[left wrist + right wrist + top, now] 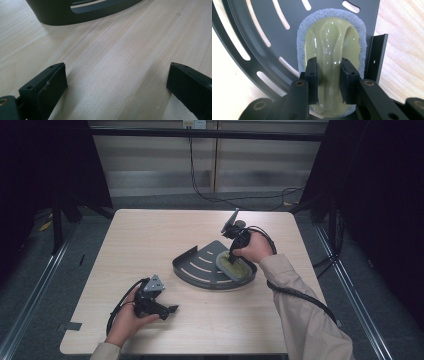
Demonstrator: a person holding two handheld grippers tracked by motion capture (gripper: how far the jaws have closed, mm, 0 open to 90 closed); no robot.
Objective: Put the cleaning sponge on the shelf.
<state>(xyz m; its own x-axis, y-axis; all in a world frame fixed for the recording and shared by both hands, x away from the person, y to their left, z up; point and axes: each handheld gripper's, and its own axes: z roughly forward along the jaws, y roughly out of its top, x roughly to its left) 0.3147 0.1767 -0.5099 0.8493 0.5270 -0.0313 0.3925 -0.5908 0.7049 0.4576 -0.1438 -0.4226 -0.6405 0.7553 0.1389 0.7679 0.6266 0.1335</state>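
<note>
Both tongs are in my sight from above: my right gripper (233, 254) points down into the dark grey, quarter-round slotted metal shelf tray (195, 265), and my left gripper (170, 310) lies low over the pale wooden table (150, 235), well apart from it, nearer the person's edge.

From the right gripper view, my right gripper (329, 80) pinches the raised middle ridge of the olive-green oval scrubbing pad with a grey fibrous underside (329, 42). One black jaw presses each flank of that glossy ridge. The pad stretches away from the jaws, lying flat on the tray floor (269, 22), with its grey fringe showing all round. Just beside the outer jaw stands the tray's straight upright wall (378, 57); on the other side the slotted floor curves off toward the rounded rim.

From the left gripper view, my left gripper (116, 82) has its jaws spread wide, with nothing between them but bare wood (117, 62). Ahead of those jaws, near but not touching, sits the tray's curved outer wall (62, 12).
</note>
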